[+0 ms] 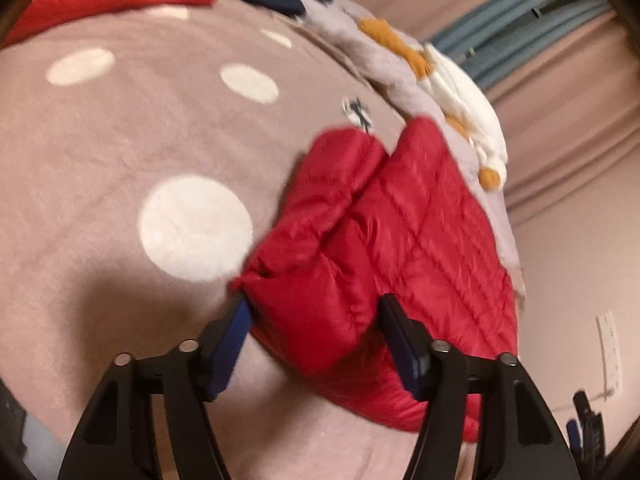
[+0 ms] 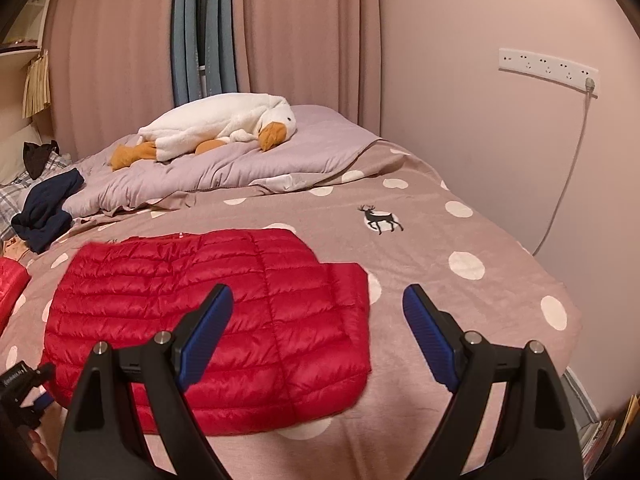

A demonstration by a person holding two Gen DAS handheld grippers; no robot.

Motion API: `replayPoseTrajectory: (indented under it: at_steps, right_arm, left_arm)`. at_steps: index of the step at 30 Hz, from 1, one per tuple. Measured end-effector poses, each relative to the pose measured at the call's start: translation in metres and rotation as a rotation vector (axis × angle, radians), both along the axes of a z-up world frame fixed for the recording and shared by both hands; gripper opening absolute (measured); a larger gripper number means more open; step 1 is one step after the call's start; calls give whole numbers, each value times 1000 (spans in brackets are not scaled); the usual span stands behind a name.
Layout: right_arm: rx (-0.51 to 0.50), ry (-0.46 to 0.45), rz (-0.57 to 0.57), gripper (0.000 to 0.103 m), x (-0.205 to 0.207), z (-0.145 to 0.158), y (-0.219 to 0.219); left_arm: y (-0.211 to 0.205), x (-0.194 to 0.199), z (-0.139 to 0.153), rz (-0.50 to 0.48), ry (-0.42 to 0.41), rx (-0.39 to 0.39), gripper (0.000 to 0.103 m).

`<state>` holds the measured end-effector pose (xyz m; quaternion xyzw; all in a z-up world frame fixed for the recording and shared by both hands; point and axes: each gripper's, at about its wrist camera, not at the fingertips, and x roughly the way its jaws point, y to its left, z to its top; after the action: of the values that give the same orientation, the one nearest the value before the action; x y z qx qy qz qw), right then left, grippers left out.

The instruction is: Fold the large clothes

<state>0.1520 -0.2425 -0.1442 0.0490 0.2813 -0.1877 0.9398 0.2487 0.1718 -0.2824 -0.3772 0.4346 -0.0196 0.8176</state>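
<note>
Left gripper [image 1: 316, 316] tilted down, jaws straddling red jacket [image 1: 400, 248].

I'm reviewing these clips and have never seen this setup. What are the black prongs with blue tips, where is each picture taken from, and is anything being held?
The prongs are two-finger grippers a person holds, one per hand; a camera on each looks along its fingers. The left view shows the left gripper open, straddling a folded edge of the red puffer jacket without pinching it. The right view shows the right gripper open and empty above the same jacket, lying on a dotted bedspread. A plush goose and dark clothes lie further back.
</note>
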Motion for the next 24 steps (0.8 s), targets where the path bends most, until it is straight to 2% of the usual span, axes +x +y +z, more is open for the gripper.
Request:
replayPoseTrajectory:
  at_steps: [1, 3, 4, 5, 6, 7, 8, 10, 12, 13, 15, 16, 21, 24]
  right_arm:
    - [-2, 2, 2, 87, 1, -1, 1]
    - [-10, 9, 5, 87, 2, -3, 4]
    - [-11, 14, 5, 87, 3, -5, 5]
    - [-10, 18, 6, 87, 3, -6, 5]
    - [-8, 23, 10, 87, 4, -8, 4]
    - [-8, 28, 12, 87, 5, -9, 4]
    - [-10, 33, 12, 87, 5, -11, 3]
    - [-20, 42, 6, 87, 6, -13, 1]
    - [-17, 47, -1, 87, 6, -15, -1]
    - [-12, 48, -3, 87, 6, -15, -3]
    - [-1, 41, -12, 87, 4, -14, -8]
    - [-2, 35, -20, 87, 1, -12, -11]
    - [17, 4, -54, 87, -7, -8, -25]
    - [47, -10, -72, 87, -12, -8, -36]
  left_arm:
    - [0, 2, -6, -25, 9, -21, 72]
    - [-5, 6, -21, -96, 18, -139, 73]
    - [-6, 7, -27, -103, -2, -193, 73]
    - [-5, 8, -28, -86, -27, -198, 73]
    - [-3, 10, -28, -80, -46, -203, 68]
    - [-3, 12, -29, -78, -50, -209, 57]
    - [-4, 13, -31, -78, -47, -212, 53]
    - [-8, 14, -30, -67, -45, -169, 41]
    - [-20, 11, -17, -73, -73, -46, 32]
    - [-31, 7, -4, -74, -103, 41, 27]
    - [-47, 3, 19, -79, -151, 155, 24]
    - [-53, 2, 30, -86, -178, 185, 24]
    - [-74, 1, 81, -123, -308, 228, 24]
    - [-103, 5, 114, -186, -398, 222, 24]
